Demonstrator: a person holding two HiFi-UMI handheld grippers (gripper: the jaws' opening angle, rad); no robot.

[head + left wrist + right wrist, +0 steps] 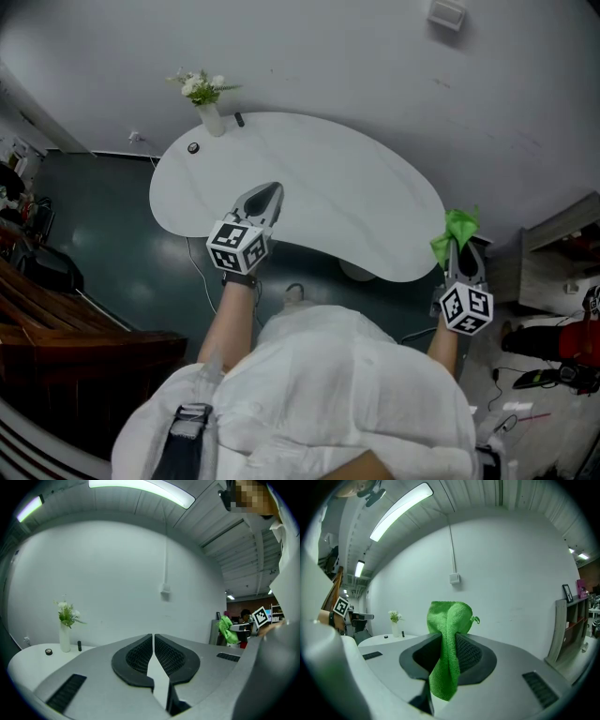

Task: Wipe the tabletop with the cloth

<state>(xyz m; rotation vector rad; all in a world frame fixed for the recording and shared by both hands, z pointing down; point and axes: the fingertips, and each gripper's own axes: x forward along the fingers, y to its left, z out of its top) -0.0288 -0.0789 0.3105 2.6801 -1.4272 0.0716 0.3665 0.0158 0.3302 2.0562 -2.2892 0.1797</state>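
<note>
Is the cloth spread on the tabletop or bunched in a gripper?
Bunched. The green cloth hangs crumpled between the right gripper's closed jaws, not lying on the tabletop.

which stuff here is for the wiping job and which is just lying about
For the job:
- cloth, green, clamped in the right gripper
- table, white, to be wiped

Lying about, all at the table's far end:
- vase of flowers
- small round black thing
- small dark stick
</note>
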